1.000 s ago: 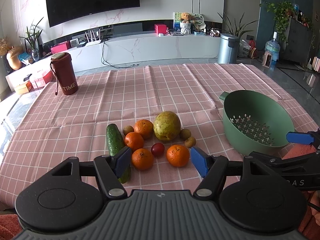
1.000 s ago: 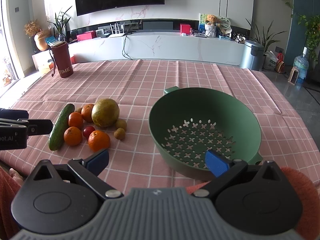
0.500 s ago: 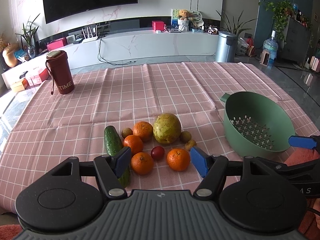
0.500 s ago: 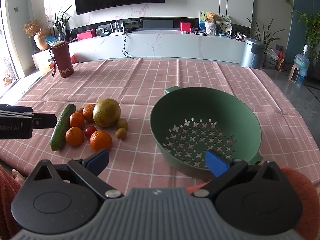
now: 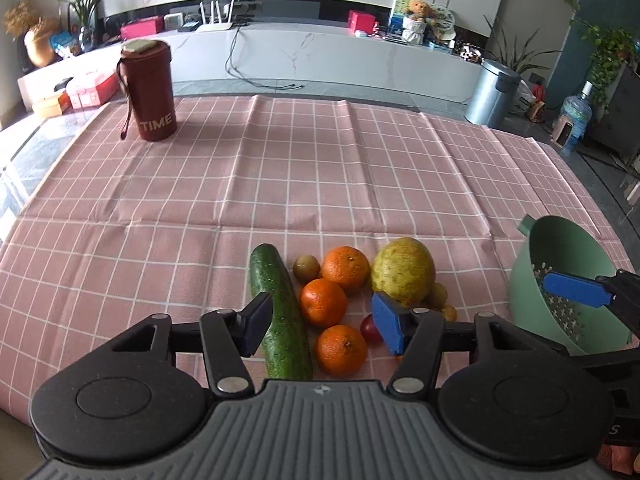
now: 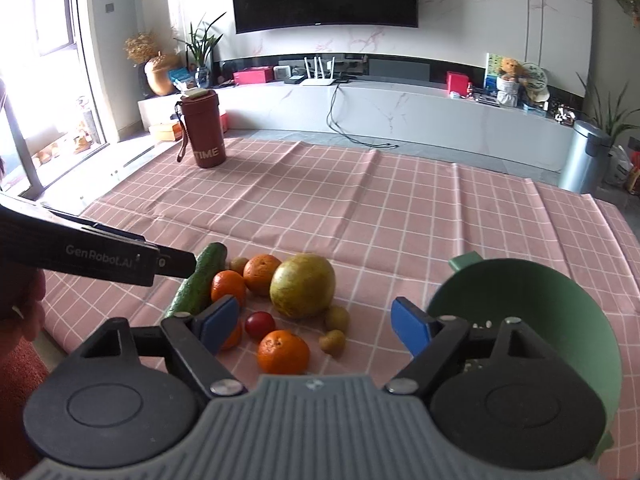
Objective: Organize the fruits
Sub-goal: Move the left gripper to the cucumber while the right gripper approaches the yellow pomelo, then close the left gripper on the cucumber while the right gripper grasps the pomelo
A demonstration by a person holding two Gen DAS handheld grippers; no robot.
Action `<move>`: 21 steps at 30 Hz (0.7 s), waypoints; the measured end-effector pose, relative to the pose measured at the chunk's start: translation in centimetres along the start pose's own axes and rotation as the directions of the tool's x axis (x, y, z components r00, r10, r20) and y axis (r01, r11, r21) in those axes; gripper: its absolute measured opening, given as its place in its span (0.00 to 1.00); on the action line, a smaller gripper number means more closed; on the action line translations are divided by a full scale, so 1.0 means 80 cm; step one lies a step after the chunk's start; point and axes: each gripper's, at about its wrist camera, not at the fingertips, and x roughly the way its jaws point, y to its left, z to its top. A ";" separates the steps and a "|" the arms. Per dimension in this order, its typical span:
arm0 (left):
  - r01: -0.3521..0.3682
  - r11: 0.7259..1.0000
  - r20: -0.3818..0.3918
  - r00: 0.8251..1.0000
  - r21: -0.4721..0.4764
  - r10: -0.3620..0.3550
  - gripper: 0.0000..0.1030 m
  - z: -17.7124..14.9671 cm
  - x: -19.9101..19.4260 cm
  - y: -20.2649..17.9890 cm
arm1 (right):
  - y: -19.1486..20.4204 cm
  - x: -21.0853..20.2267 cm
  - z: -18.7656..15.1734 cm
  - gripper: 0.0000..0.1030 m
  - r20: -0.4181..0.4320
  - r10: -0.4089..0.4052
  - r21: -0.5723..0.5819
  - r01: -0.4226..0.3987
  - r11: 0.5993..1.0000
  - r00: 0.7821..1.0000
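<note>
A fruit pile lies on the pink checked cloth: a cucumber [image 5: 278, 312], several oranges [image 5: 323, 302], a big yellow-green fruit [image 5: 402, 270], a red tomato [image 6: 260, 324] and small brown fruits [image 6: 336, 317]. My left gripper [image 5: 323, 325] hovers over the pile's near left side. Its jaws are closing, with the cucumber and two oranges seen between them, untouched. My right gripper [image 6: 315, 326] hangs above the pile's near right side, jaws closing too, over an orange [image 6: 283, 351] and the tomato. The green colander [image 6: 540, 300] stands empty to the right.
A dark red tumbler [image 5: 150, 92] marked TIME stands at the cloth's far left. The cloth's near edge runs just under both grippers. A person's hand [image 6: 24, 320] shows at the left edge of the right wrist view. A white media bench and a TV line the far wall.
Both grippers have swung left toward the fruit pile, and both pairs of jaws have narrowed. The colander has slid to the right edge in both views.
</note>
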 end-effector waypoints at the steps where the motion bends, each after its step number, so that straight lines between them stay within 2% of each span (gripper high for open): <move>1: -0.001 1.000 -0.011 1.000 -0.019 0.001 0.62 0.001 0.006 0.008 | 0.003 0.009 0.004 0.73 -0.010 0.009 -0.007 -0.009 1.000 1.000; 4: 0.001 0.996 -0.050 0.999 -0.094 -0.005 0.62 0.002 0.025 0.031 | 0.009 0.044 0.017 0.65 -0.046 0.023 -0.010 -0.024 1.000 0.999; 7: 0.034 0.988 -0.081 0.996 -0.147 -0.047 0.62 0.002 0.045 0.046 | 0.010 0.077 0.025 0.59 -0.070 0.011 -0.006 -0.011 1.000 0.998; 13: 0.051 0.984 -0.130 0.989 -0.173 -0.074 0.62 0.002 0.074 0.060 | -0.005 0.123 0.025 0.58 -0.103 0.042 0.071 -0.035 0.997 0.994; 18: 0.065 0.983 -0.163 0.982 -0.173 -0.094 0.62 0.000 0.087 0.063 | -0.008 0.145 0.020 0.58 -0.110 0.076 0.099 -0.065 0.993 0.991; 21: 0.079 0.979 -0.175 0.978 -0.185 -0.112 0.60 -0.003 0.094 0.065 | -0.003 0.154 0.018 0.60 -0.108 0.063 0.088 -0.054 0.995 0.992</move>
